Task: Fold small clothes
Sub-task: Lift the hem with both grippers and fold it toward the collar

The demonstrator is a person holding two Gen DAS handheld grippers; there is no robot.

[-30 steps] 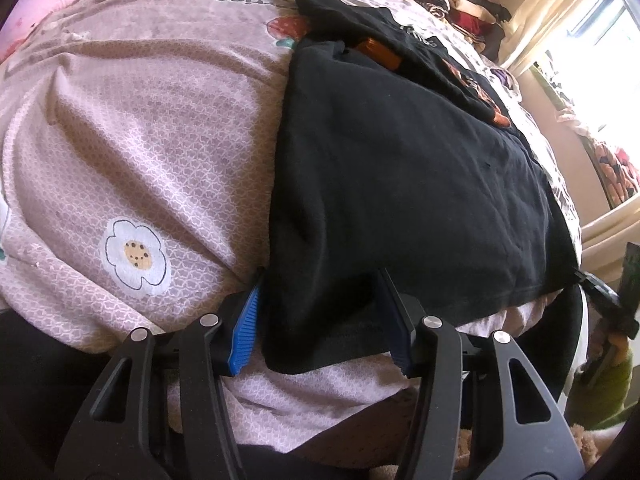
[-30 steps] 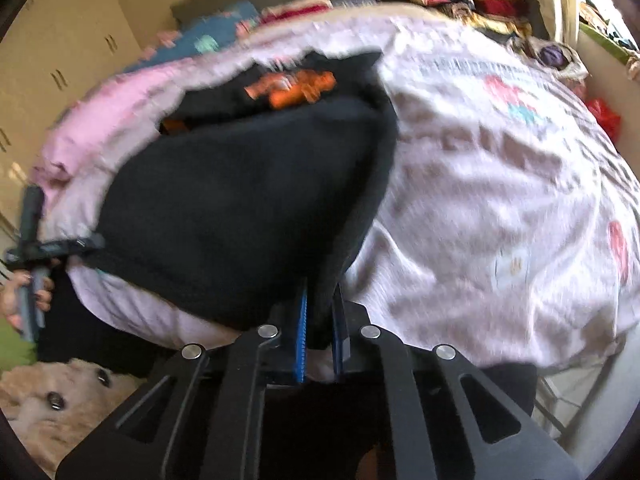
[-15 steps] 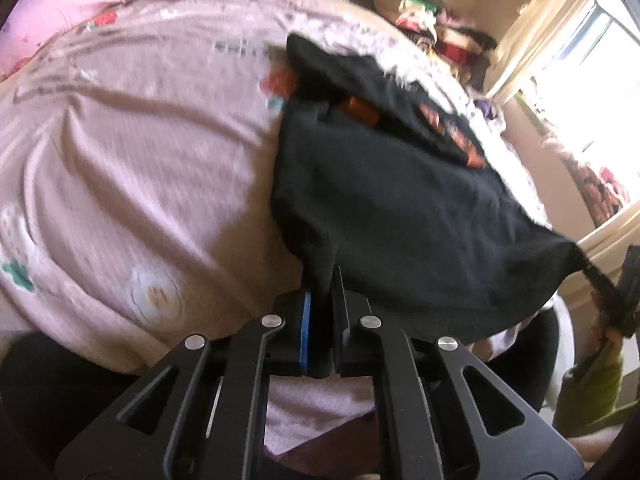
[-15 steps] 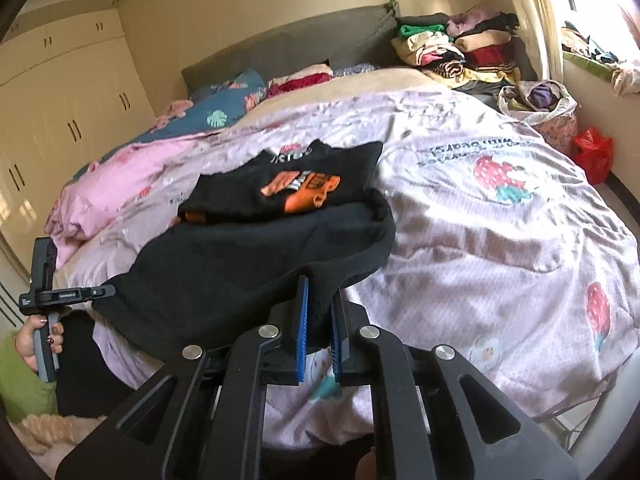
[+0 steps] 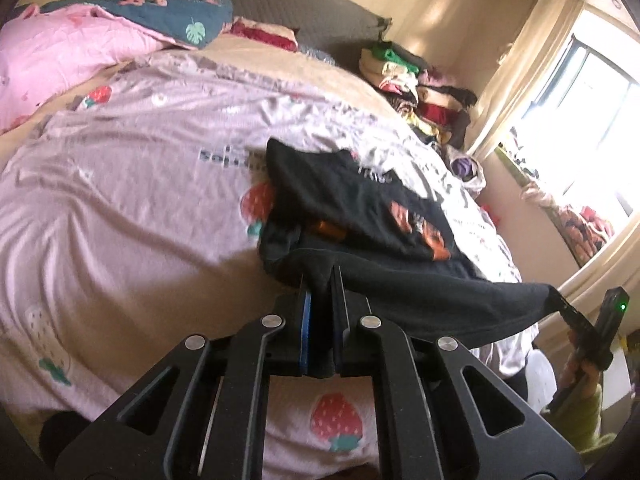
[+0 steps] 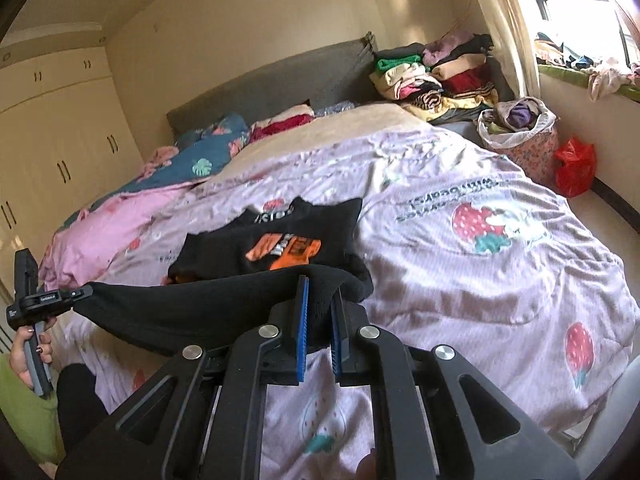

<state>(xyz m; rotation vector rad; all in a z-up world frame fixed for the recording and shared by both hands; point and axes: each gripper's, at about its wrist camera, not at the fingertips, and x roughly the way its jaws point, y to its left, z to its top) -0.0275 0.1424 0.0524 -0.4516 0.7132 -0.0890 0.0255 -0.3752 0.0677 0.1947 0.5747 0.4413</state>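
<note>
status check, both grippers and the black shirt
Left gripper and right gripper both shut on black shirt hem, near edge lifted off bedspread. Nothing in the way.

The bedspread bears upside-down lettering, roughly "with bears"; the black shirt's print is unreadable.

Sunlit bedrm: bed, wardrobe, window.

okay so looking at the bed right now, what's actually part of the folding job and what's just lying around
Part of the job:
black shirt, near edge lifted
left gripper, shut on one corner
right gripper, shut on the other
quilt, the folding surface

Lying about:
clothes pile
laundry bag
red bag
pink blanket
</note>
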